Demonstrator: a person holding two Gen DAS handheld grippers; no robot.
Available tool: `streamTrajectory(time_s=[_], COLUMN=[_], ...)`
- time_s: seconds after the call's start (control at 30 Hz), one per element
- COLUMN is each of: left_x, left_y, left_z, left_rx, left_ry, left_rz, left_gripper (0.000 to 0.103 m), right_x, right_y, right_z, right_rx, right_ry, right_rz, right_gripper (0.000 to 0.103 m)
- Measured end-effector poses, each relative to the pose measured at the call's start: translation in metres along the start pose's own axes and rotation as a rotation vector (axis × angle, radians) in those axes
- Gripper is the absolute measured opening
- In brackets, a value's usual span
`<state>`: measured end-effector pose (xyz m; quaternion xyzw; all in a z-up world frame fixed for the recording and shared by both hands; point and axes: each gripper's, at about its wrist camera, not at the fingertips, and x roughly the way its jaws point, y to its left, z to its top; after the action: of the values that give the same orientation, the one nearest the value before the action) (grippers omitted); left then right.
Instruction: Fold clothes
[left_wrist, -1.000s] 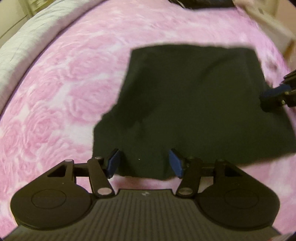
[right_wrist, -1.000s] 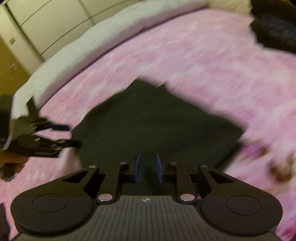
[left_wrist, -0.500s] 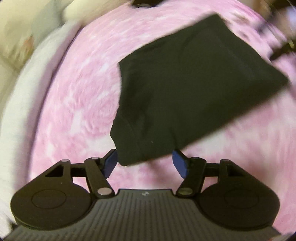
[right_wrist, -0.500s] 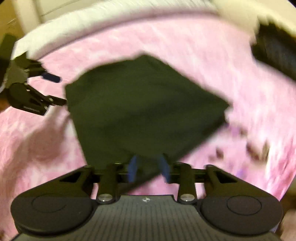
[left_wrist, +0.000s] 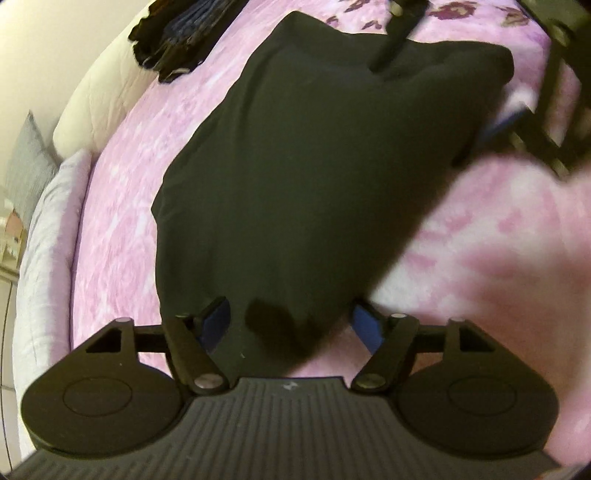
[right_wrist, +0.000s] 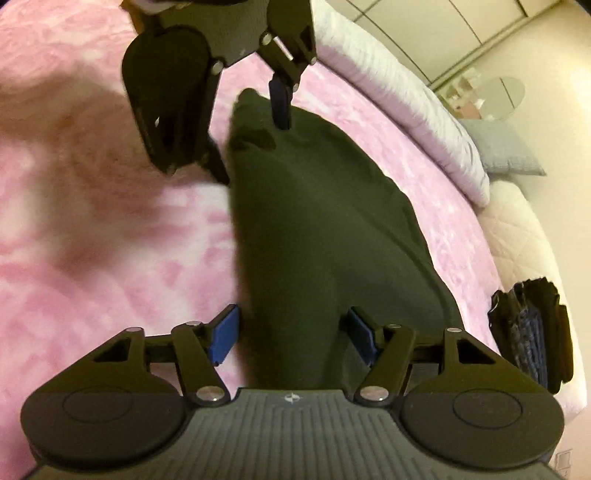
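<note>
A black garment lies folded into a long strip on the pink floral bedspread; it also shows in the right wrist view. My left gripper is open, with one end of the garment between its blue pads. My right gripper is open at the opposite end, straddling the cloth. Each gripper shows in the other's view: the right one at the garment's far end, the left one likewise.
A pile of dark clothes sits at the bed's far edge, also in the right wrist view. A white quilt and a grey pillow lie along the bed's edge. Wardrobe doors stand beyond.
Both grippers swung round to the two ends of the garment. My right gripper, nearly closed before, has opened. The garment now looks like a narrower strip.
</note>
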<state>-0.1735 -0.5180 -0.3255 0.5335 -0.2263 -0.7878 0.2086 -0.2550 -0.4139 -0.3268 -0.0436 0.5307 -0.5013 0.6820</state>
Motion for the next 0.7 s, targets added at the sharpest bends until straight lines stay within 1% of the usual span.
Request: streamTrajectory(time_s=[0.03, 0.1, 0.17, 0.23, 0.33, 0.4, 0.43, 0.5, 0.53, 0.57, 0.63, 0.67, 0.7], left_x=[0.001, 0.005, 0.01, 0.014, 0.02, 0.023, 0.022, 0.021, 0.02, 0.021, 0.025, 0.028, 0.031], left_y=[0.001, 0.002, 0.003, 0.002, -0.002, 0.0, 0.001, 0.001, 0.0, 0.0, 0.002, 0.004, 0.006], left_z=[0.0, -0.001, -0.002, -0.002, 0.002, 0.006, 0.007, 0.008, 0.007, 0.007, 0.008, 0.01, 0.013], left_rx=[0.019, 0.065, 0.096, 0.126, 0.184, 0.2, 0.205, 0.23, 0.249, 0.261, 0.27, 0.266, 0.258], left_ry=[-0.006, -0.008, -0.007, -0.012, -0.022, -0.022, -0.023, -0.028, -0.032, -0.032, -0.028, -0.021, -0.011], left_rz=[0.004, 0.035, 0.058, 0.064, 0.072, 0.065, 0.061, 0.056, 0.056, 0.055, 0.057, 0.059, 0.06], left_gripper=[0.081, 0.081, 0.079, 0.079, 0.074, 0.074, 0.073, 0.071, 0.07, 0.07, 0.069, 0.059, 0.046], right_x=[0.003, 0.01, 0.011, 0.012, 0.017, 0.019, 0.019, 0.018, 0.015, 0.01, 0.0, -0.005, -0.01], right_y=[-0.004, -0.012, -0.017, -0.012, -0.006, -0.005, -0.006, -0.01, -0.015, -0.022, -0.041, -0.052, -0.061], right_z=[-0.001, -0.003, -0.006, -0.004, -0.001, 0.001, 0.001, 0.0, 0.0, 0.0, 0.001, 0.002, 0.002], right_rx=[0.007, 0.024, 0.026, -0.01, -0.038, -0.049, -0.051, -0.051, -0.04, -0.018, 0.042, 0.071, 0.09], right_ry=[0.007, 0.016, 0.011, 0.006, 0.013, 0.016, 0.016, 0.014, 0.011, 0.004, -0.016, -0.026, -0.031], right_rz=[-0.018, -0.04, -0.046, -0.068, -0.081, -0.078, -0.065, -0.039, -0.026, -0.015, 0.01, 0.023, 0.032], right_gripper=[0.064, 0.065, 0.066, 0.066, 0.063, 0.055, 0.045, 0.035, 0.026, 0.021, 0.018, 0.017, 0.017])
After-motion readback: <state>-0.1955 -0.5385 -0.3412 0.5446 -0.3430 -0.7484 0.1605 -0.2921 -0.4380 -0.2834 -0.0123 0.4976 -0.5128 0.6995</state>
